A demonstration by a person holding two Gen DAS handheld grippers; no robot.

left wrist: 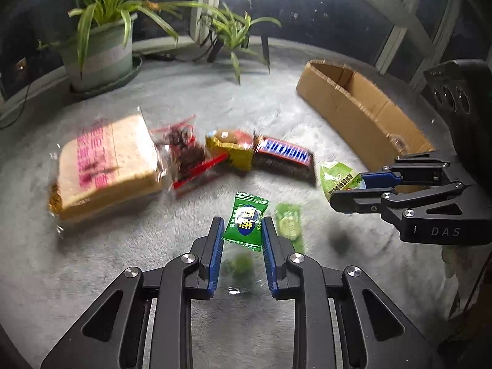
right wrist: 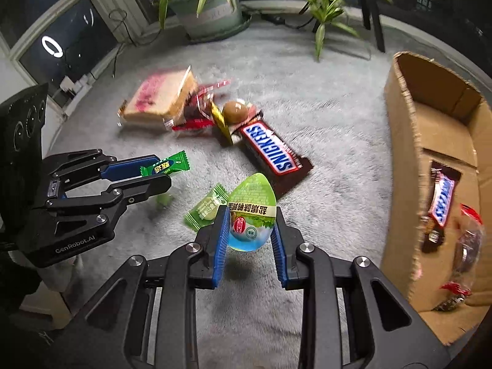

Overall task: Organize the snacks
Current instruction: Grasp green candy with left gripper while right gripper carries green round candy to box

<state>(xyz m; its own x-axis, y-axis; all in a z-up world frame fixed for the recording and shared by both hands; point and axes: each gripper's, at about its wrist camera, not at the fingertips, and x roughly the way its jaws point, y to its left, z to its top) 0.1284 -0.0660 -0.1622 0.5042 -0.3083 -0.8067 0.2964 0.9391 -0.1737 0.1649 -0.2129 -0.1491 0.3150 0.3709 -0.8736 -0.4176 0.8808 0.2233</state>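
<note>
Grey carpet (left wrist: pixel 129 264) covered the whole floor, running back to dark windows (right wrist: pixel 70 46) and two potted plants (left wrist: pixel 98 30).

Off to my right lay the biggest thing, an open cardboard box (right wrist: pixel 399 141). Inside it were already a Snickers bar (right wrist: pixel 441 198) and a clear bag with red ends (right wrist: pixel 464 252).

Next in size came the row of loose snacks on the carpet. At its far left sat a wrapped slab of bread (left wrist: pixel 107 160), with a clear red-edged bag (left wrist: pixel 184 153) touching it. Beside that sat a yellow packet with a brown bun on it (left wrist: pixel 229 147), and then a second Snickers bar (right wrist: pixel 270 147) angled toward me.

My right gripper (right wrist: pixel 250 227) held an egg-shaped green packet (right wrist: pixel 250 212); the blue pads on its jaws pinched the packet's lower sides, and it hung clear of the carpet, with a shadow beneath.

My left gripper (left wrist: pixel 241 230) had its jaws pressed on a small dark-green candy (left wrist: pixel 246 221), gripping one end so the wrapper stuck out past the tips, lifted off the carpet.

A pale-green candy (right wrist: pixel 206 209) lay flat on the carpet between the two grippers, just beside the egg packet in the right wrist view.
</note>
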